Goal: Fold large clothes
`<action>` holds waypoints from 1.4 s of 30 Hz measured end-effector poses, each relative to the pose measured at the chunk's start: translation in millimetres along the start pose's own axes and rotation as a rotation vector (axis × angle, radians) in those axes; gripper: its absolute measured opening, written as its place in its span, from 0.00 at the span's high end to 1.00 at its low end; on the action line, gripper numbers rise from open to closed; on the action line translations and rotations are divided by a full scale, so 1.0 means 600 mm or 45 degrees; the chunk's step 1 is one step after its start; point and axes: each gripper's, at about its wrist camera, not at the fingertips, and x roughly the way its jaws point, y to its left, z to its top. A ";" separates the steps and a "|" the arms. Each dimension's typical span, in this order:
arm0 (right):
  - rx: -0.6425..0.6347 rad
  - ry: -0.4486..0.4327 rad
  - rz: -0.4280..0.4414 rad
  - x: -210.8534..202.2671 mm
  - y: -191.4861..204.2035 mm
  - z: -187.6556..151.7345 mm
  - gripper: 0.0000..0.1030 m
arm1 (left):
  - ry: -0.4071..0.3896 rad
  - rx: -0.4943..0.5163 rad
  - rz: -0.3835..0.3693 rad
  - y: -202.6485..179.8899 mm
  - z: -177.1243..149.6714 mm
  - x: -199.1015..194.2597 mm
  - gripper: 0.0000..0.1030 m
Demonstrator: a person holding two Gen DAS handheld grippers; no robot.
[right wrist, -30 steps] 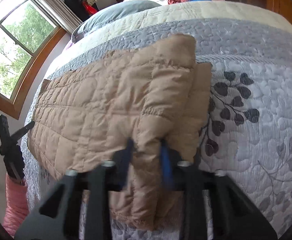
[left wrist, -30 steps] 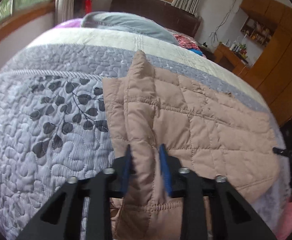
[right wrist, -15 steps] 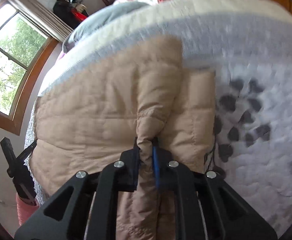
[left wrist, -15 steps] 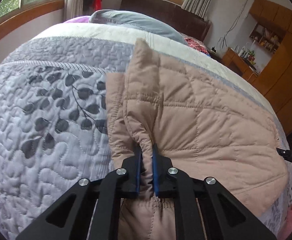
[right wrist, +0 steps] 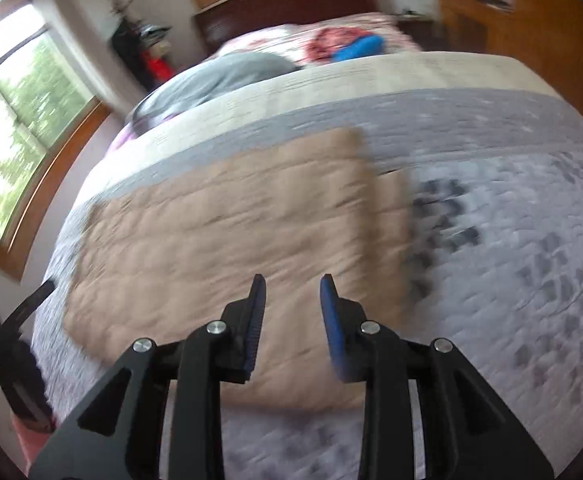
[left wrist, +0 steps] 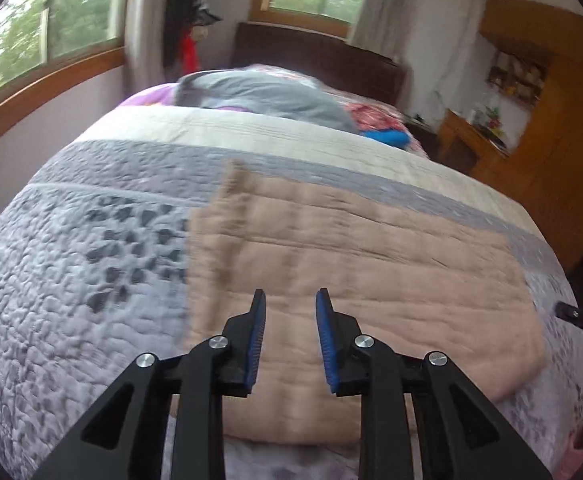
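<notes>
Garment: a tan quilted padded jacket point(left wrist: 355, 264) was seen lying folded and flat on the grey-and-lilac quilted bedspread with a dark leaf print point(left wrist: 71, 288).
Left gripper point(left wrist: 289, 300): its blue-padded jaws were parted and opening, held above the jacket's near edge; nothing was gripped between them.
Right gripper point(right wrist: 291, 286): likewise parted and opening, with nothing clamped.
Far end of bed: a grey pillow point(right wrist: 227, 76) was seen beyond the jacket.
Sharpness: both views were blurred.

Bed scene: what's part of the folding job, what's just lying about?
In the job:
- tan quilted jacket, folded flat on the bedspread
- left gripper and right gripper, jaws opening, nothing between them

Lying about:
- grey pillow
- blue item and red floral cloth by the headboard
</notes>
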 end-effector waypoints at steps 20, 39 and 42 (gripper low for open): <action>-0.151 0.166 -0.137 0.184 0.149 -0.081 0.74 | 0.144 0.243 -0.009 -0.116 -0.113 0.137 0.75; -0.155 0.087 -0.008 0.130 0.139 -0.087 0.64 | 0.085 0.214 -0.035 -0.098 -0.101 0.069 0.65; -0.198 0.022 -0.017 0.092 0.132 -0.078 0.48 | 0.029 0.257 0.001 -0.094 -0.091 0.039 0.60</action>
